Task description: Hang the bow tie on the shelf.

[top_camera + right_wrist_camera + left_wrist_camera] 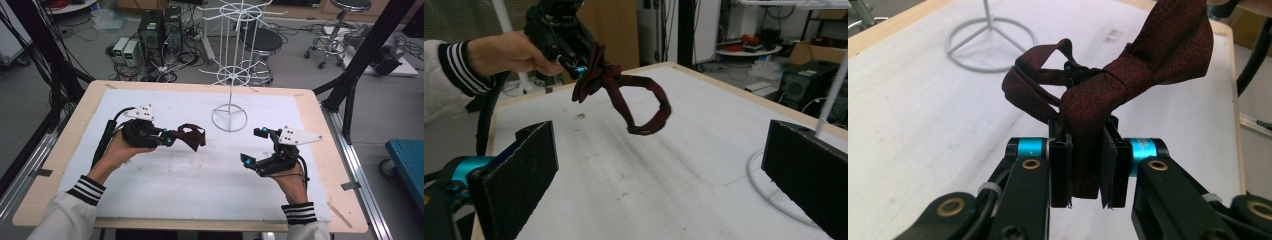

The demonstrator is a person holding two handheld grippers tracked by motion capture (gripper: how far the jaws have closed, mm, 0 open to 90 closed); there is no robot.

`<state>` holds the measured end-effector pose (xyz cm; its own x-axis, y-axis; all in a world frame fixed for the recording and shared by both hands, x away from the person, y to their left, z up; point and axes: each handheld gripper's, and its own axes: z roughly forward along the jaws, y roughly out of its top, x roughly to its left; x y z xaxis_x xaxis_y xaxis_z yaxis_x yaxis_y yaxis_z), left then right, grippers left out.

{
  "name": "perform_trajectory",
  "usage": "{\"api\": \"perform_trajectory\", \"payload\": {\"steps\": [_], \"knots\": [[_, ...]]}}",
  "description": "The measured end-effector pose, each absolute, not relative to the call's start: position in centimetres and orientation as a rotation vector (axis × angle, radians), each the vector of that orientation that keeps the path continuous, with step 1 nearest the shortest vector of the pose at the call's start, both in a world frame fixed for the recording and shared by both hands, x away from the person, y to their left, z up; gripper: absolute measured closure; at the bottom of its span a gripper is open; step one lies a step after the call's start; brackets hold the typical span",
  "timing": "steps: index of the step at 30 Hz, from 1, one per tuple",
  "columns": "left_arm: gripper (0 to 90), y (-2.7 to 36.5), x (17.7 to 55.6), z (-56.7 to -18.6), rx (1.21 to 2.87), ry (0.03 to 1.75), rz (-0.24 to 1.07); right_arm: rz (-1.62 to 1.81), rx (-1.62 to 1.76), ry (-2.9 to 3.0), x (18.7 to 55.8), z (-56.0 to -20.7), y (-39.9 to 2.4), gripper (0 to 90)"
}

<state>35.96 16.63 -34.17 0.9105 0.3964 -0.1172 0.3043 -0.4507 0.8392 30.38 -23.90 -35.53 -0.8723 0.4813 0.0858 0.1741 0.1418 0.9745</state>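
Note:
A dark red bow tie with a looped neck strap hangs above the white table cover, held by my left gripper. In the left gripper view the two pads press on the tie's fabric near its knot, and the strap loop curls away behind. In the right gripper view the tie dangles from the left gripper at upper left. My right gripper stands wide open at the table's right, apart from the tie, with nothing between its pads.
A white wire display stand rises from a ring base at the table's back centre, between the two grippers. The wooden table edge frames the white cover. Stools, computer cases and cables stand on the floor beyond.

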Motion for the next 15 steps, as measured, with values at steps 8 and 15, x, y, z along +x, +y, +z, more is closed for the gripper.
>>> {"api": "perform_trajectory", "payload": {"steps": [8, 15], "knots": [[77.5, 14.6, 35.6, -34.5, 2.061, 0.481, 0.117, 1.802, 0.598, 2.221, 30.9, -34.3, -22.3, 1.5], [77.6, 13.1, 35.3, -34.4, 2.040, 0.467, 0.111, 1.808, 0.570, 2.283, 31.3, -33.9, -21.0, 5.5]]}}
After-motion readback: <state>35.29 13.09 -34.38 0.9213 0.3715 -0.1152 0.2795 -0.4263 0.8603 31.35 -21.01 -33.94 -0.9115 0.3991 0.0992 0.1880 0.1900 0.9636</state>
